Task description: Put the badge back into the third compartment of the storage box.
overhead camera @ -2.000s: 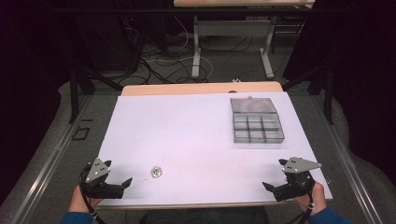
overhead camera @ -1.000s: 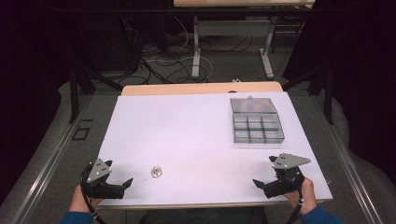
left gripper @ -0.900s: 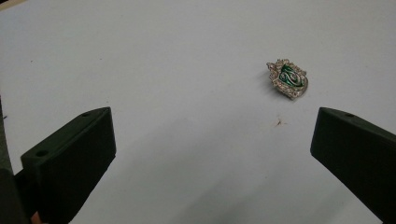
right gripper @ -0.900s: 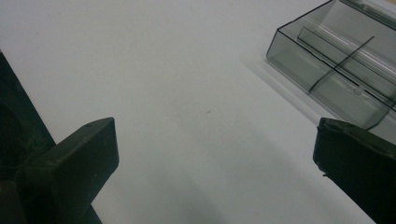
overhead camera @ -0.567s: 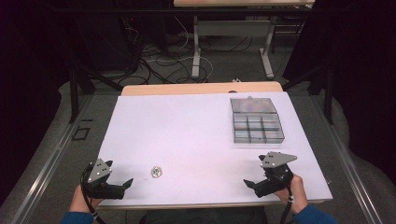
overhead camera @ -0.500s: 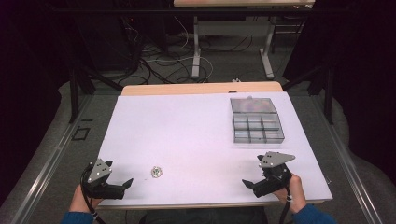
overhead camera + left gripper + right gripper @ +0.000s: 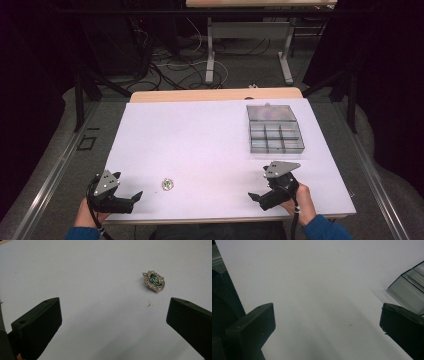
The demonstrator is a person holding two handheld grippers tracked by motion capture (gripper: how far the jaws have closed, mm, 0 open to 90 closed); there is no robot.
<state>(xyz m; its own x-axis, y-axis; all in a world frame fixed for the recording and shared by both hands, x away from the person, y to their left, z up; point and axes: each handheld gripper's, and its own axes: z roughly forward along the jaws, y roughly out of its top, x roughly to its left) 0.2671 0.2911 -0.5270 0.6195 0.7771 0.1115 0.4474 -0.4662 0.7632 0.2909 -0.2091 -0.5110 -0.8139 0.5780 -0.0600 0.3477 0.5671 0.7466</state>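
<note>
A small silver badge with a green enamel centre (image 7: 167, 184) lies flat on the white table top (image 7: 200, 145) near the front edge. In the left gripper view the badge (image 7: 153, 281) sits ahead and right of centre. My left gripper (image 7: 134, 197) rests at the front left, a little left of the badge, open with nothing between its jaws (image 7: 112, 320). My right gripper (image 7: 256, 196) is at the front right, pointing left across the table, open and holding nothing (image 7: 327, 322).
A clear plastic compartment box (image 7: 274, 129) with its lid tipped back stands at the back right; its corner (image 7: 409, 287) shows in the right gripper view. Beyond the table lie floor cables and another table's legs (image 7: 210, 50).
My right gripper has slid left along the front edge, away from the table's right corner. The left gripper and the badge have stayed put.
</note>
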